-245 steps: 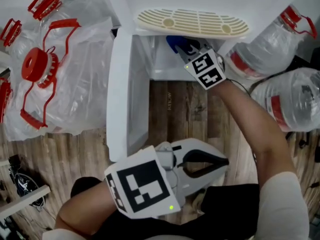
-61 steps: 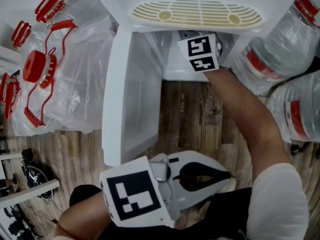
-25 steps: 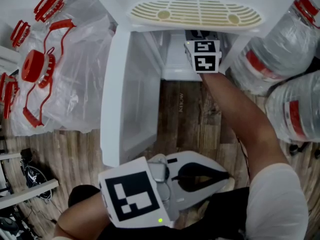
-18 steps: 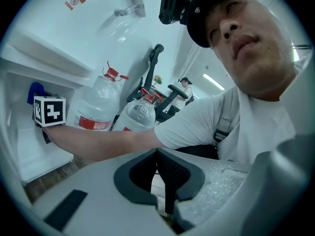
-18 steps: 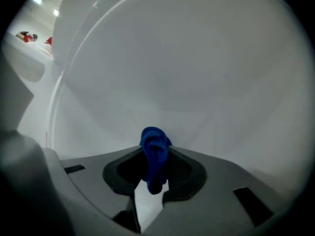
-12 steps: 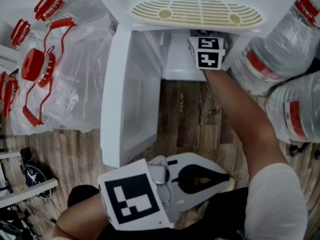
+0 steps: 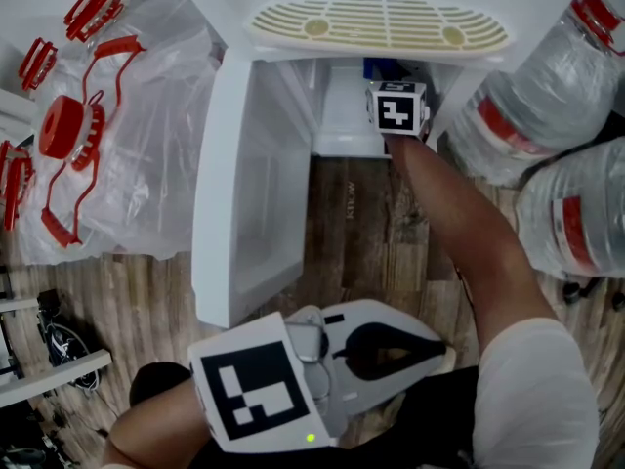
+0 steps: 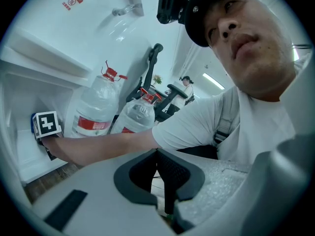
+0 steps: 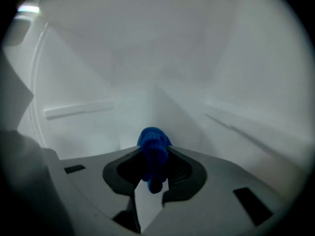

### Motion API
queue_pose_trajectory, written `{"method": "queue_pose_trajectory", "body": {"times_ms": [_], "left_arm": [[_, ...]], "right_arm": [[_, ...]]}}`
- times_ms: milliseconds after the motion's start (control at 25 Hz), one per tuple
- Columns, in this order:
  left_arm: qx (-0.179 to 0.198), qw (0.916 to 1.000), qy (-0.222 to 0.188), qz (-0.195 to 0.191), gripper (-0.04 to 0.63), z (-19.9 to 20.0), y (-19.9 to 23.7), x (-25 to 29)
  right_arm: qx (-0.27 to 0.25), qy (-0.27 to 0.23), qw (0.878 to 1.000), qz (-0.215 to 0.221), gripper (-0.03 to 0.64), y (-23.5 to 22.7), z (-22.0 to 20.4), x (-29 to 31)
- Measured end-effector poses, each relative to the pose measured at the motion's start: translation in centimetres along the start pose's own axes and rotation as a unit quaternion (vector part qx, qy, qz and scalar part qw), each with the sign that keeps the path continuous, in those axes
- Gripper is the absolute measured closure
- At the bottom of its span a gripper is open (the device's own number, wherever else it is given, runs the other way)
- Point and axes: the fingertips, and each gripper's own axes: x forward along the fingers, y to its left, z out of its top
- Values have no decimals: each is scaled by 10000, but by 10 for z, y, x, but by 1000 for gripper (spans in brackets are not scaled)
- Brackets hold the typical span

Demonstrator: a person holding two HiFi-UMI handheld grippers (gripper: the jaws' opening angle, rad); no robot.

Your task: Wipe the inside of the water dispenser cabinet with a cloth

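The white dispenser cabinet (image 7: 342, 130) stands open below a beige slotted drip tray (image 7: 381, 22). My right gripper (image 9: 154, 152) reaches into it, shut on a blue cloth (image 9: 152, 141) and facing the far inner corner. From the head view only its marker cube (image 7: 395, 107) and a bit of the blue cloth (image 7: 381, 66) show under the tray. My left gripper (image 7: 441, 345) is held low near the person's lap, away from the cabinet. It is shut with nothing between its jaws, as the left gripper view (image 8: 158, 154) confirms.
The cabinet door (image 7: 244, 193) swings open to the left. Full water bottles (image 7: 518, 96) (image 7: 576, 213) crowd the right side. Empty bottles with red caps (image 7: 68, 130) in clear plastic lie at the left. Wooden floor (image 7: 361, 223) lies in front.
The right gripper has shifted a little inside the cabinet and its marker cube has turned. The blue cloth now shows under the tray. The left gripper has stayed put.
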Motion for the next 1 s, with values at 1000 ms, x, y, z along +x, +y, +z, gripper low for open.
{"method": "queue_pose_trajectory", "body": {"times_ms": [1000], "left_arm": [[231,9985,-129,-476,595,12,-17,-10]], "right_arm": [[2085,-1377,9683,-13,528,-11,99,-49]]}}
